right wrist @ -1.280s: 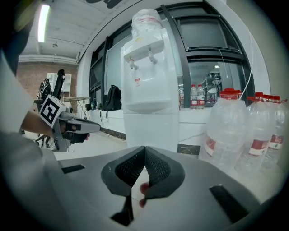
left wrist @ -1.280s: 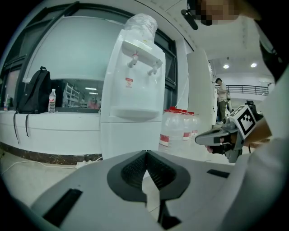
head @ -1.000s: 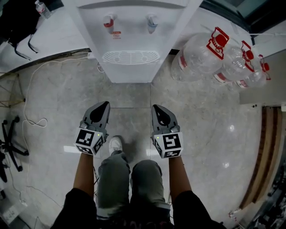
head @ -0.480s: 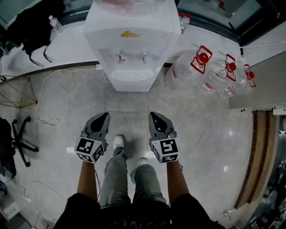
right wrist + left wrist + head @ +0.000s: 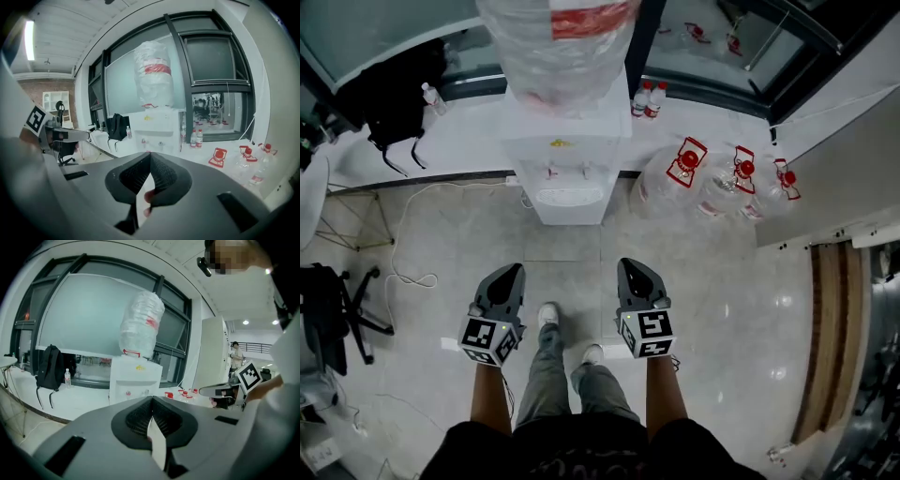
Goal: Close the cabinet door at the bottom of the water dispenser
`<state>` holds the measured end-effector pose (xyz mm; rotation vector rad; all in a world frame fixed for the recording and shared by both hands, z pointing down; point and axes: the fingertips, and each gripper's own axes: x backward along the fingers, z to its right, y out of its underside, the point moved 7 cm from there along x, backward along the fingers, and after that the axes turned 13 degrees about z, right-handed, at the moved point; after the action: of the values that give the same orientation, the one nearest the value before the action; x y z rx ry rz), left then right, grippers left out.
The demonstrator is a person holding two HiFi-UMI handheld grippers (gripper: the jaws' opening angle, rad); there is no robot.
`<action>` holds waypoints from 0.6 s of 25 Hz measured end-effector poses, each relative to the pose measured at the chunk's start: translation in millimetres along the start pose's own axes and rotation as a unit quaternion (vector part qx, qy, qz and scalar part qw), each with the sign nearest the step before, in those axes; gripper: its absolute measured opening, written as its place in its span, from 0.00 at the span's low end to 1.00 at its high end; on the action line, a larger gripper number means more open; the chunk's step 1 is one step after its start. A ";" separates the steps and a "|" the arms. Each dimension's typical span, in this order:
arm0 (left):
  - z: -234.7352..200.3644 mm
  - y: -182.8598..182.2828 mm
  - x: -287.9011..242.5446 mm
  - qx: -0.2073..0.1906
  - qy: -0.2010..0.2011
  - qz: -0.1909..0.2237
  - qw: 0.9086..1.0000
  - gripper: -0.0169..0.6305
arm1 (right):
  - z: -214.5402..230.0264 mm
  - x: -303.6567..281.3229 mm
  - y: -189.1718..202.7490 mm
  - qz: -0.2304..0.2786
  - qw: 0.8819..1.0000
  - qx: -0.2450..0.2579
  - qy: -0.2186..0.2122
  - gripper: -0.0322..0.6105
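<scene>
In the head view, the left gripper [image 5: 512,274] and right gripper [image 5: 630,267] were held side by side above the person's shoes, both pointing at the water dispenser [image 5: 565,159] and well short of it. The dispenser stood against the ledge under the window. Its front was so foreshortened that the cabinet door at its base could not be made out, so whether it hung ajar or sat flush is unclear.

There were two grippers, one dispenser, and one wrapped bottle [image 5: 558,42] upended on top. Three big jugs [image 5: 712,173] lay on the floor just to its right. Two small bottles [image 5: 643,97] stood on the ledge beside it, with a third [image 5: 434,97] farther left near a black backpack [image 5: 394,89]. A white cable [image 5: 398,239] snaked over the tiles on the left.

In the left gripper view, the left gripper [image 5: 151,401] had its jaws pressed together on nothing. The dispenser [image 5: 133,380] rose beyond them, its lower part hidden by the gripper body.

In the right gripper view, the right gripper [image 5: 150,157] was likewise closed and empty, with the dispenser [image 5: 157,131] ahead and the jugs [image 5: 243,164] off to the right.

As for risks, a hard shove with closed tips might rock the top-heavy dispenser or let the door bounce back unlatched. A step forward could snag the cable, and a wide swing on the right could knock the jugs.
</scene>
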<state>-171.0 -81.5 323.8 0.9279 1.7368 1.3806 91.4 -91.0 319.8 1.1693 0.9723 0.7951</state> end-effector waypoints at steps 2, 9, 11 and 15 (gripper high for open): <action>6.9 -20.7 10.4 -0.004 -0.009 0.002 1.000 0.05 | -8.3 13.6 -18.8 0.003 1.000 -0.002 0.002 0.07; 32.0 -93.1 40.6 -0.011 -0.029 0.032 0.999 0.05 | -25.8 50.7 -80.2 0.017 1.000 0.016 -0.017 0.07; 38.8 -110.6 48.7 -0.014 -0.032 0.038 0.999 0.05 | -26.7 59.1 -97.1 0.024 0.999 0.029 -0.021 0.07; 46.5 -137.4 57.8 -0.020 -0.044 0.060 0.997 0.05 | -26.8 67.0 -126.8 0.043 0.998 0.038 -0.030 0.07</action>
<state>-172.0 -32.7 175.5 1.0701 1.6050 1.4232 94.6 -48.9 180.2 1.3001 0.9139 0.7927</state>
